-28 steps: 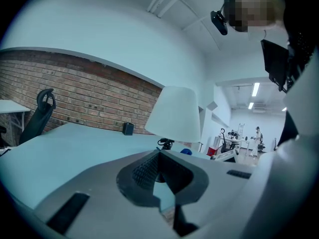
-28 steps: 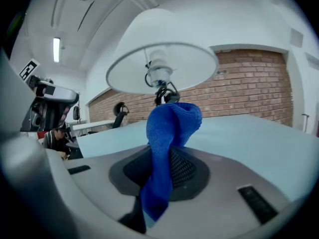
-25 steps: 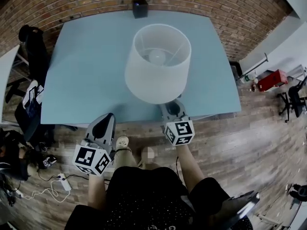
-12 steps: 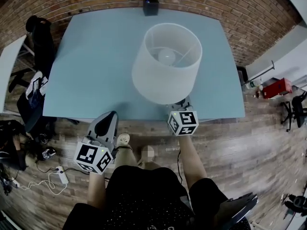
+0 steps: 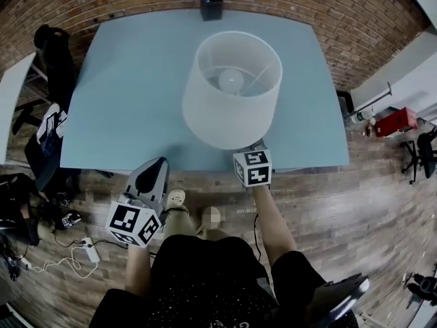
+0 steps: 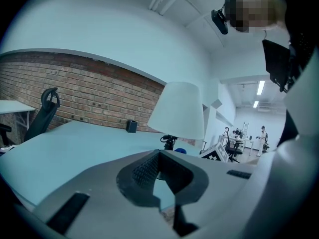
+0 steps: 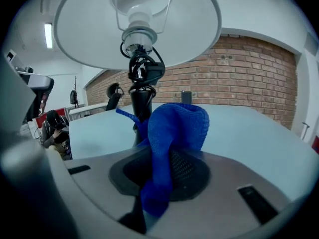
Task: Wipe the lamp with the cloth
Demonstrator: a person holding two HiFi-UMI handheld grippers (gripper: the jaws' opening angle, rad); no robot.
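Lamp [image 5: 232,87] is shown standing close to the near edge of the table [image 5: 123,101]. The blue cloth [image 7: 174,128] is pinched in the right gripper [image 7: 164,180], under the shade beside the stem. The left gripper [image 5: 154,167] is held closed and empty, just off the near edge. Open tabletop is seen at the lamp's left.
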